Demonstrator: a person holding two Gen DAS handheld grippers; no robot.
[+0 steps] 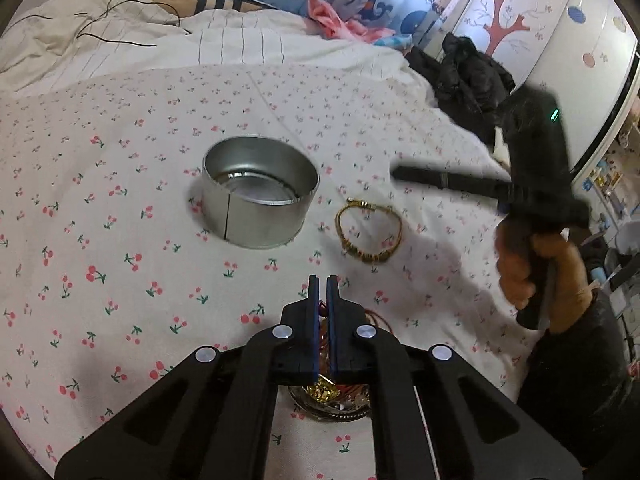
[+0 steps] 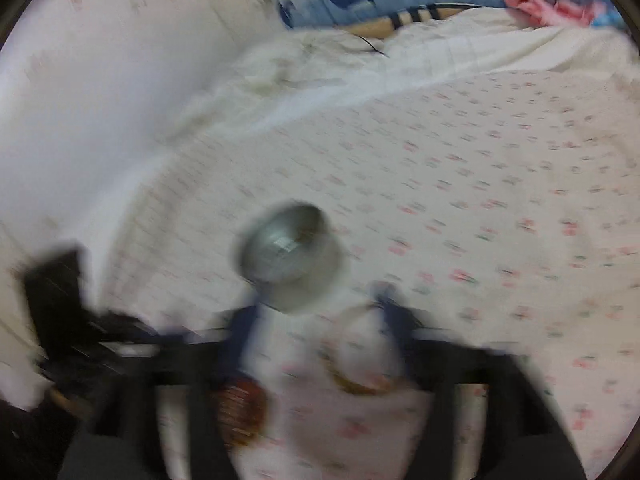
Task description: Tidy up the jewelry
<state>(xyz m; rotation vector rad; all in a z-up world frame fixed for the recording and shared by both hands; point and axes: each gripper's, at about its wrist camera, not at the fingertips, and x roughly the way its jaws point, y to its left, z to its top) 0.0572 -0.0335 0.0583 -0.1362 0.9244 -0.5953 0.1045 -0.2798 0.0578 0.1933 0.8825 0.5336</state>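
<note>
1x round silver metal tin [image 1: 260, 196], open-topped, on bed. 1x gold beaded bracelet [image 1: 369, 234] lying loose on sheet. 1x small dish of mixed jewelry [image 1: 332, 402], gold and red pcs, count inside n/a, mostly hidden. 2x black two-finger grippers: left [image 1: 322, 280], right [image 2: 316, 312]. 1x white cherry-print bedsheet [image 1: 120, 260]. 1x black jacket [image 1: 468, 76] at far edge of bed.

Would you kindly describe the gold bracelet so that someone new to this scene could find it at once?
Start at the bed sheet printed with small cherries and find the round metal tin standing open on it. Just to the tin's right, apart from it, lies the gold bracelet, flat on the sheet. It is the only loose gold loop there, with chunky beads along its near side.
</note>
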